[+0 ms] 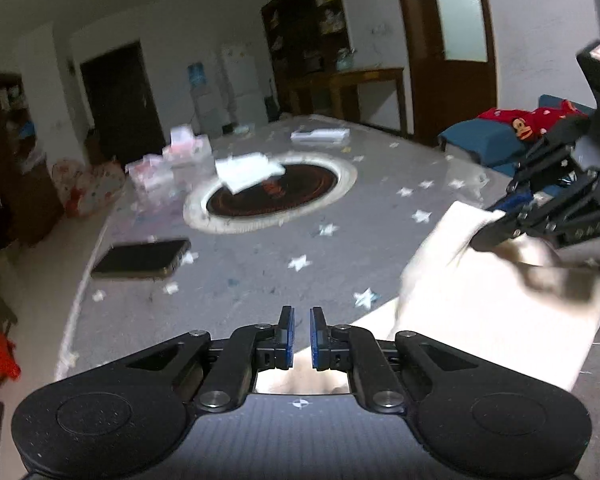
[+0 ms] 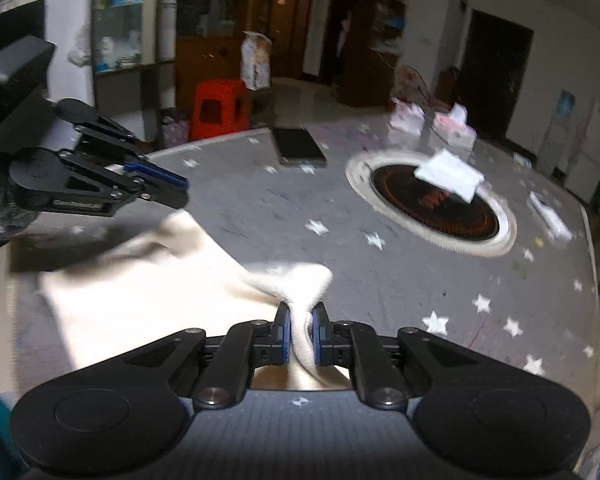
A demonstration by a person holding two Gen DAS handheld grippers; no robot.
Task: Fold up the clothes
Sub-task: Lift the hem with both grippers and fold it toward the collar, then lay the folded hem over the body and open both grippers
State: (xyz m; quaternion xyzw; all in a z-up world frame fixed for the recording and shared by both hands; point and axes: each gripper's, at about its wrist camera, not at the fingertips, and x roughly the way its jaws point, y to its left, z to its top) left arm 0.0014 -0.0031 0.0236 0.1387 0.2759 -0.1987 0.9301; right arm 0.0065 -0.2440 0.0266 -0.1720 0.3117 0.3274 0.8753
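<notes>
**Operator:** While the right gripper point(image 2: 301, 330) is clenched on a fold of the cream cloth point(image 2: 148, 300), what is the main failure mode?

**Technician:** Slippage. Only a narrow ridge of fabric sits between its pads, and the rest of the cloth trails away to the left of that gripper across the grey star-print table cover point(image 1: 260, 264). A fast pull could strip the ridge out, or drag the whole cloth instead of folding it.

**Operator:** And the left gripper point(image 1: 302, 338)?

**Technician:** Its jaws stand slightly apart with nothing between them (released state). Cloth lies beneath and to its right. If it closes late, one corner goes unsupported and the fold skews.

**Operator:** Obstacles?

**Technician:** A dark phone point(image 1: 142, 259) lies ahead-left of the left gripper, well apart from the cloth. A wide sweep could reach it.

**Operator:** Readable markings?

**Technician:** None. Embossed lettering on the left gripper's linkage, seen from the right wrist view, is too blurred to read.
</notes>
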